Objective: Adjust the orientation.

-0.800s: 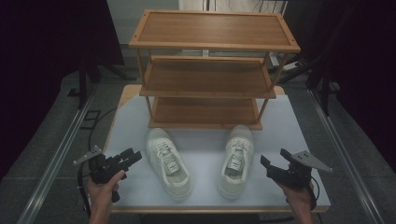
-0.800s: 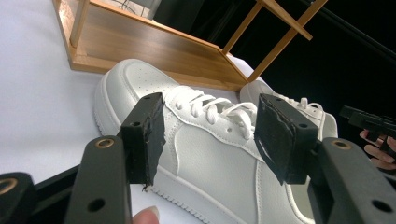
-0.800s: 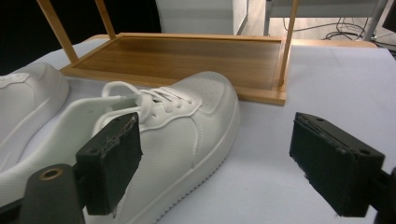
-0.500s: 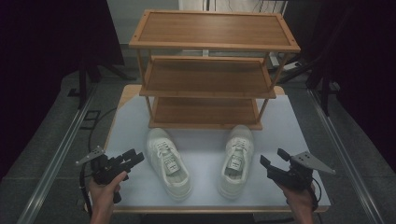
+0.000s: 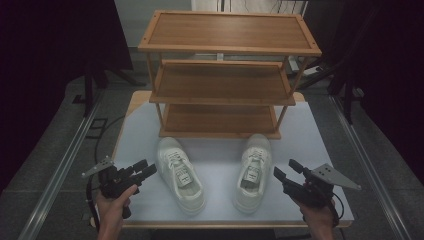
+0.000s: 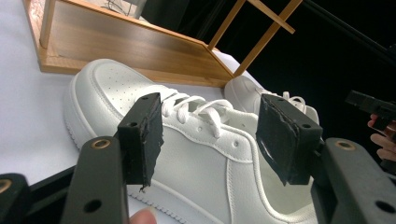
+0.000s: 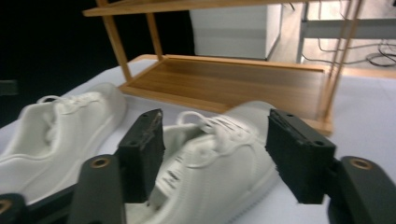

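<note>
Nearby, two white shoes front a wooden rack.

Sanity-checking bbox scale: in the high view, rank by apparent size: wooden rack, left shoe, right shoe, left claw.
1. wooden rack, by far the largest.
2-3. left shoe and right shoe: they look alike, so no ranking between them.
4. left claw, smallest.

even overhead light on the table, dark surroundings, right gripper view blurred, soft shadows
</note>
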`<state>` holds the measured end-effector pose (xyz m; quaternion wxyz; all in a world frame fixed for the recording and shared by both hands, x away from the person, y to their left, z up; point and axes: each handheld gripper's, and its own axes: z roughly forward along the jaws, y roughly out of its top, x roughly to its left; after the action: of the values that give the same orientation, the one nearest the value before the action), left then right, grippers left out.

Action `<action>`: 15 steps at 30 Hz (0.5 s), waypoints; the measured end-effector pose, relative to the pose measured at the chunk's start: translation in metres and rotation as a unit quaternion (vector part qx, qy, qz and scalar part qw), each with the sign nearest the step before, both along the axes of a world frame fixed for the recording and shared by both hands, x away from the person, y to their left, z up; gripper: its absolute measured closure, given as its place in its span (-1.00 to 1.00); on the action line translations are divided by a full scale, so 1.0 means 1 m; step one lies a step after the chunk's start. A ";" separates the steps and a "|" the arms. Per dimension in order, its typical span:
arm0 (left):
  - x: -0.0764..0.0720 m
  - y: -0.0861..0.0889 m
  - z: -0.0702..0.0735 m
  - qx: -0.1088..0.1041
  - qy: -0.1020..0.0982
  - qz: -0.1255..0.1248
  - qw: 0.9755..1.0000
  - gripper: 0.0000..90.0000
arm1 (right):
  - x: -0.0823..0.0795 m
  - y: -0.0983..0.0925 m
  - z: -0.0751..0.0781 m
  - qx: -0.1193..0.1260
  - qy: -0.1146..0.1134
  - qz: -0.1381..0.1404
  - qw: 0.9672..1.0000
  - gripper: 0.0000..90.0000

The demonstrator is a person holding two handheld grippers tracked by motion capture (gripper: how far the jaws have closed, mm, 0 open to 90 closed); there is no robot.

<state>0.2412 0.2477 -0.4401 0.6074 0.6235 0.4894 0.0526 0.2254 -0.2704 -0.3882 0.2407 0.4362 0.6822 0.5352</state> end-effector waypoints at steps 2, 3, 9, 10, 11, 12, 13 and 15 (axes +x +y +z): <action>-0.001 0.000 0.001 -0.004 0.001 -0.003 1.000 -0.09 | -0.004 0.008 0.004 0.001 -0.003 0.016 1.000 -0.02; -0.002 0.000 0.001 -0.013 0.002 -0.008 1.000 -0.09 | -0.005 0.012 0.006 0.000 -0.004 0.022 1.000 0.03; -0.008 -0.001 0.011 -0.018 -0.010 -0.017 1.000 -0.10 | -0.012 0.039 0.009 -0.016 -0.007 0.069 0.997 0.27; -0.010 0.000 0.011 -0.018 -0.009 -0.010 1.000 -0.10 | -0.014 0.051 0.008 -0.023 -0.006 0.089 0.996 0.42; -0.010 0.000 0.011 -0.018 -0.009 -0.010 1.000 -0.10 | -0.014 0.051 0.008 -0.023 -0.006 0.089 0.996 0.42; -0.010 0.001 0.011 -0.018 -0.006 -0.005 1.000 -0.10 | -0.015 0.060 0.005 -0.029 -0.004 0.104 0.994 0.54; -0.010 0.001 0.011 -0.017 -0.006 -0.003 1.000 -0.10 | -0.015 0.065 0.003 -0.026 -0.001 0.115 0.993 0.59; -0.010 0.001 0.011 -0.019 -0.005 -0.001 1.000 -0.10 | -0.015 0.075 -0.001 -0.031 0.007 0.133 0.991 0.70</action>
<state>0.2310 0.2488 -0.4290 0.6215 0.6121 0.4868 0.0452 0.2103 -0.1956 -0.3894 0.1762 0.3375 0.7518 0.5384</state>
